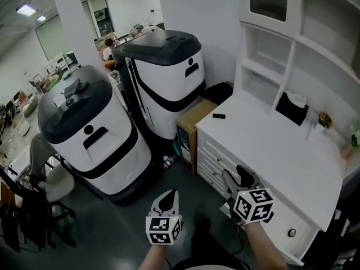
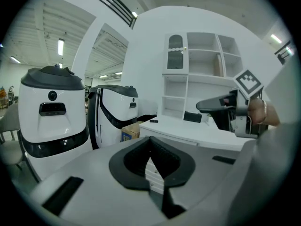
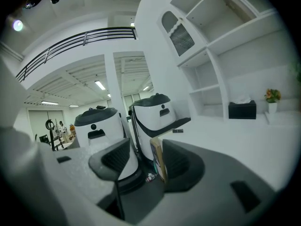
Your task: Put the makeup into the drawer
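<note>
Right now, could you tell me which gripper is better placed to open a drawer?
Probably right: the right gripper is by the drawers with jaws apart; the left gripper is over the floor, jaws together.

1. Your left gripper [image 1: 169, 198] has a pale grey body, and its left cube [image 1: 163, 230] is white with black square markers.
2. Your right gripper [image 1: 241, 180] is darker at the jaws, and its right cube [image 1: 253, 205] bears the same markers.
3. The pads [image 2: 167, 155] are black and ribbed, set in light grey shells.
</note>
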